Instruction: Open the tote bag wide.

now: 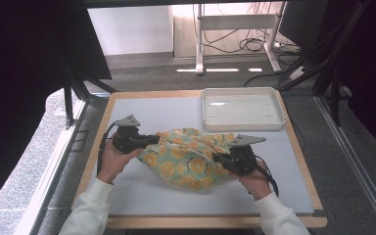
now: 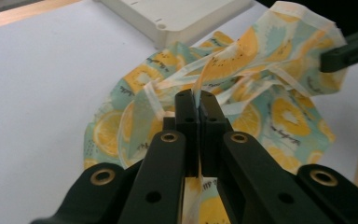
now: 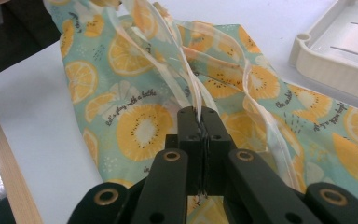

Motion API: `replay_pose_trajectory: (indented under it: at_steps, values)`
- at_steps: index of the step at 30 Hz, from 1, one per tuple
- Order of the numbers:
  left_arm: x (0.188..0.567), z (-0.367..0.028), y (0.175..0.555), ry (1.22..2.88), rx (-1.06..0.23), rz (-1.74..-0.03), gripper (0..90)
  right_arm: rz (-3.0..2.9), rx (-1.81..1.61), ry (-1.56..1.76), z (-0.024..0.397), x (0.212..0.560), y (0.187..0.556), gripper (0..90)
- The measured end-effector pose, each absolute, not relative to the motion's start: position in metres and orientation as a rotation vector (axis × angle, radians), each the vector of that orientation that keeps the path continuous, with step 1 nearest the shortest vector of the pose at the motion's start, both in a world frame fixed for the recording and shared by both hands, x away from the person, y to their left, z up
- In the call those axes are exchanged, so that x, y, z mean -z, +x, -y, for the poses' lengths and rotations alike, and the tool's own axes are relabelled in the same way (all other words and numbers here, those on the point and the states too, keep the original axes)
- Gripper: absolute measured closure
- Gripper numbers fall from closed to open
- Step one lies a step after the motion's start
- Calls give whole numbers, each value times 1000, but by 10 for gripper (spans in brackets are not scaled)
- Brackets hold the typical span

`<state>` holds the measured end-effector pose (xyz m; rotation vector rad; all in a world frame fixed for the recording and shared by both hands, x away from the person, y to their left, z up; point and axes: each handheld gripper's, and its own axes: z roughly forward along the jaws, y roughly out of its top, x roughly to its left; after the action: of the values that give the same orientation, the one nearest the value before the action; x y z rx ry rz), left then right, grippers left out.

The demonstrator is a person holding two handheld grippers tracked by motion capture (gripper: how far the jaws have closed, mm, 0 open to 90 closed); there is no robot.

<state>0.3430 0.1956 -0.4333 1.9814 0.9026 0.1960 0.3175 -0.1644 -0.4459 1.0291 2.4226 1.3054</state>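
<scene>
Best way to do this step, prob.: both hands had to lift at the same speed & pull apart gently, so the cloth (image 1: 188,159) spread flat w/o slipping out. No hard tugs, since each grip was just on a thin edge.

The left gripper (image 2: 196,100) was squeezed tight, w/ a fold of the cloth's pale hem pinched in its jaws. The right gripper (image 3: 199,114) was squeezed tight too, biting another bit of hem.

The cloth, green w/ orange fruit slices, lay bunched on the white mat (image 1: 142,193), in the middle of the table (image 1: 210,221) near the person. It sat between the 2 grippers, touching both. The white tray (image 1: 242,108) stood just behind it, at the far right.
</scene>
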Motion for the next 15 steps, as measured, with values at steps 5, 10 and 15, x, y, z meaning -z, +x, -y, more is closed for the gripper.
replay_pose_trajectory:
  at_steps: [5, 10, 15]
  values:
    - [432, -201, 333, 1970, -179, -887, 896, -2426, -1338, 1016, 166, 444, 315, 881]
    - [433, -202, 327, 1963, -163, -879, 897, -2428, -1348, 1003, 168, 444, 314, 881]
    - [437, -198, 326, 1974, -150, -879, 897, -2419, -1380, 989, 172, 445, 314, 881]
